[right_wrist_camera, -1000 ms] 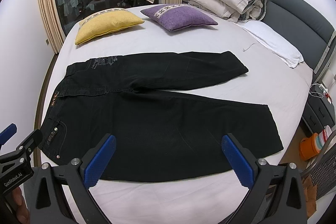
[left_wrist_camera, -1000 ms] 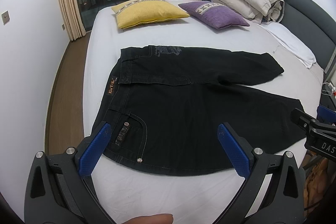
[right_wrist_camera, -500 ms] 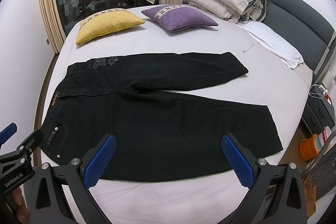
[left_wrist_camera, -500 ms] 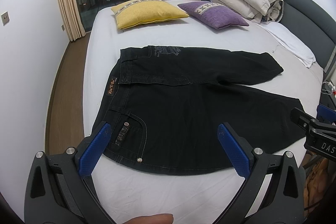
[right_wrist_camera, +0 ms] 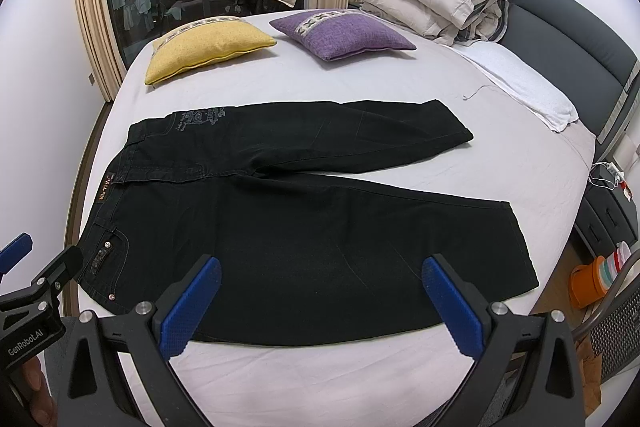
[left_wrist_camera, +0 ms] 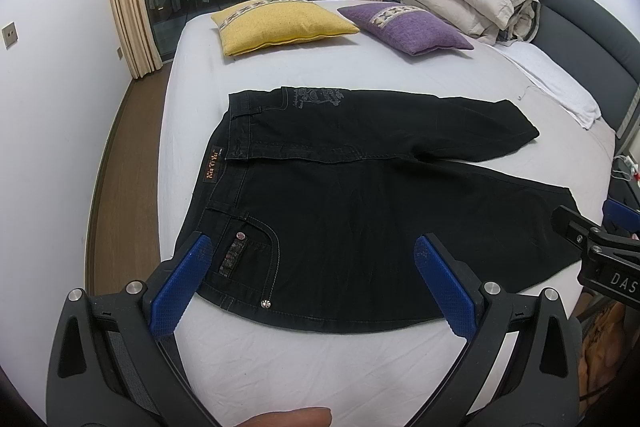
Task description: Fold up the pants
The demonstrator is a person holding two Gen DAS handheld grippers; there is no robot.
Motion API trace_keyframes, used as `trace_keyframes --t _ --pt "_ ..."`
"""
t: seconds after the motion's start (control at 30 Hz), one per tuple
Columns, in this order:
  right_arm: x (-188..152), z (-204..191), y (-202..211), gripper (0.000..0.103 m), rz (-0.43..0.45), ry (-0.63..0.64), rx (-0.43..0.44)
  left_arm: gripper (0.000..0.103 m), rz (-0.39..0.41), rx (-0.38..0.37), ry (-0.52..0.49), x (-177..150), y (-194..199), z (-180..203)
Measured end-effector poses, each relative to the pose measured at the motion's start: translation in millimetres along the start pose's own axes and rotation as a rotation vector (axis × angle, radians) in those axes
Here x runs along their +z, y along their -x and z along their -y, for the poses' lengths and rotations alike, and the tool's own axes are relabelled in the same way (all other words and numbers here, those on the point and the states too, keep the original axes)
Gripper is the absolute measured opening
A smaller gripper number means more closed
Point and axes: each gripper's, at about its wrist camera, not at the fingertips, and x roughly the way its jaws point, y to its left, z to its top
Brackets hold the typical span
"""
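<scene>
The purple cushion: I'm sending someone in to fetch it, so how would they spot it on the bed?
Look at the far end of the white bed, beyond the black pants. Two cushions lie there: the purple cushion is the one nearer the rolled beige duvet, right of the yellow cushion.

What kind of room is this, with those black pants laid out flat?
Most likely a bedroom at night. The pants lie on a big bed with a padded headboard, a rolled duvet, and yellow and purple cushions.
</scene>
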Motion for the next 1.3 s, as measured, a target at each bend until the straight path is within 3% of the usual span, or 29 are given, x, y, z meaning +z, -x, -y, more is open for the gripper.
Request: trace_keyframes --t 1.3 --pt "-8.2 -3.0 -2.6 0.103 -0.007 0.001 0.005 0.103 -0.001 0.007 -0.006 -14.5 2.0 4.6"
